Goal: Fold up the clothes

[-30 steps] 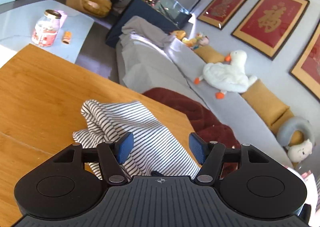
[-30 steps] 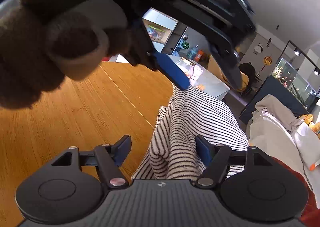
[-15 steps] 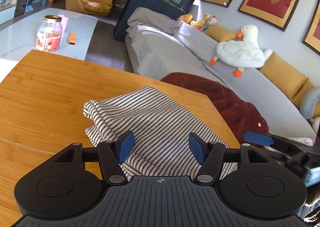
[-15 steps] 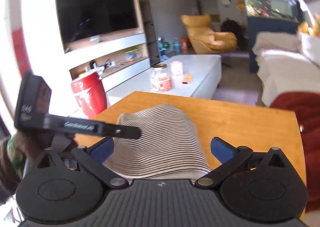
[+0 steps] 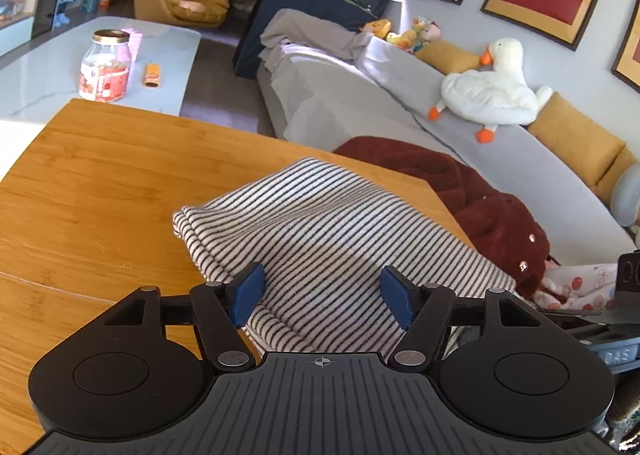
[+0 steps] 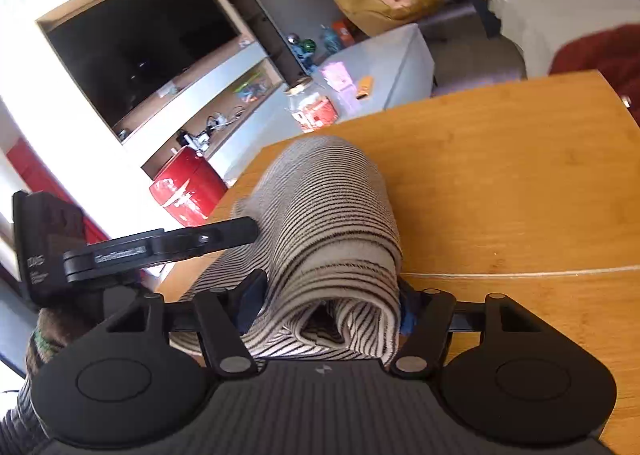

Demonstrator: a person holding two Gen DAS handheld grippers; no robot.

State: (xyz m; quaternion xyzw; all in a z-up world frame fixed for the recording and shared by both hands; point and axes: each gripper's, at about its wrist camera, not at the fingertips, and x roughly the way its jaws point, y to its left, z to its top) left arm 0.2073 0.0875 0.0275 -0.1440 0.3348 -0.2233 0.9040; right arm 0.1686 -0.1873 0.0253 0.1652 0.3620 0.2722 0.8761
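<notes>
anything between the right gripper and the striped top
Nothing visible. The folded end of the striped top already sits between the closing jaws of the right gripper, on the wooden table. The left gripper only touches its far side.

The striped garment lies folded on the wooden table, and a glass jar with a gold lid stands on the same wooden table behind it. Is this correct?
Not quite. The striped garment does lie folded on the wooden table, but the glass jar with the gold lid stands on the separate white table beyond it, as the left wrist view shows.
</notes>
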